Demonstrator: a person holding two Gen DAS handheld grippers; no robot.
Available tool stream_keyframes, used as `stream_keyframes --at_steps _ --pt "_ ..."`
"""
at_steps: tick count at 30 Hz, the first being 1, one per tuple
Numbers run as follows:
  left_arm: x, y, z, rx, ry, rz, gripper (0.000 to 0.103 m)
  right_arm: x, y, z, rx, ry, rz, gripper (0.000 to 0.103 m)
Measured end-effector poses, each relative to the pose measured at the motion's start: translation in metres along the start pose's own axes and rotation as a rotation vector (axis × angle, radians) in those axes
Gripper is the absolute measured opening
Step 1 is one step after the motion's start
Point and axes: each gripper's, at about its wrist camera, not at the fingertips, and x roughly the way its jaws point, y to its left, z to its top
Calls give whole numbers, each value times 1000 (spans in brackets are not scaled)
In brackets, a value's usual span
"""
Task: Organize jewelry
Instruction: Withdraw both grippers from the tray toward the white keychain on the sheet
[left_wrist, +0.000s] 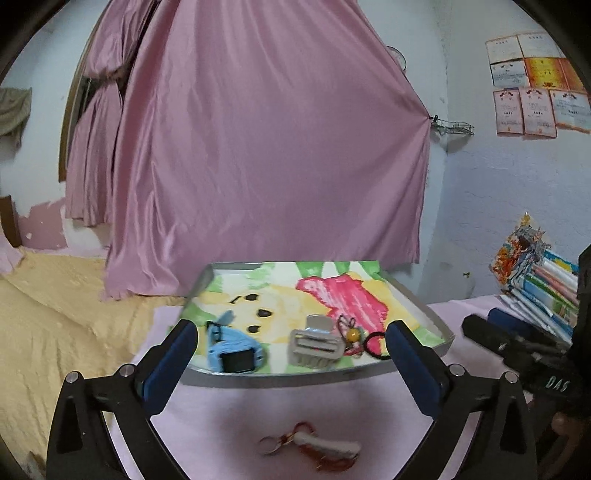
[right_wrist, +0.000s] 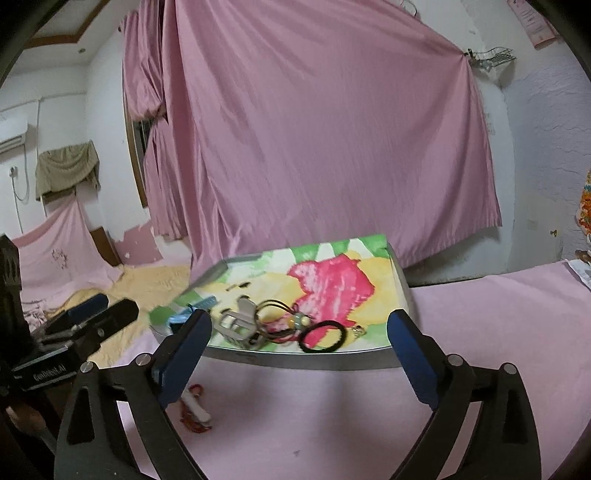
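A metal tray (left_wrist: 295, 376) lined with a bright painted sheet lies on pink cloth. In it are a blue watch (left_wrist: 236, 347), a grey hair clip (left_wrist: 314, 343), a beaded charm (left_wrist: 352, 334) and a black hair tie (left_wrist: 375, 345). A red-corded keychain (left_wrist: 325, 446) with a white piece lies on the cloth in front of the tray. My left gripper (left_wrist: 291, 328) hangs open and empty above the keychain, near the tray's front rim. My right gripper (right_wrist: 300, 317) is open and empty before the tray (right_wrist: 314, 360), with the keychain (right_wrist: 194, 410) at its lower left.
A pink curtain (left_wrist: 258, 147) hangs behind the tray. A yellow bedspread (left_wrist: 55, 314) spreads to the left. A stack of books (left_wrist: 543, 291) stands at the right, behind the right gripper's fingers (left_wrist: 498, 332). Bare pink cloth (right_wrist: 480, 332) stretches right of the tray.
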Motion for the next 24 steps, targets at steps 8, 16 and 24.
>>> stream_keyframes --at_steps 8,16,24 --pt "-34 30 -15 -22 -60 41 102 -25 28 -10 -27 -81 42 95" --pt "-49 58 -28 -59 -62 59 102 -29 55 -24 -53 -71 61 96" --pt "-55 81 -38 -84 -43 81 102 -26 76 -34 -81 -20 75 96"
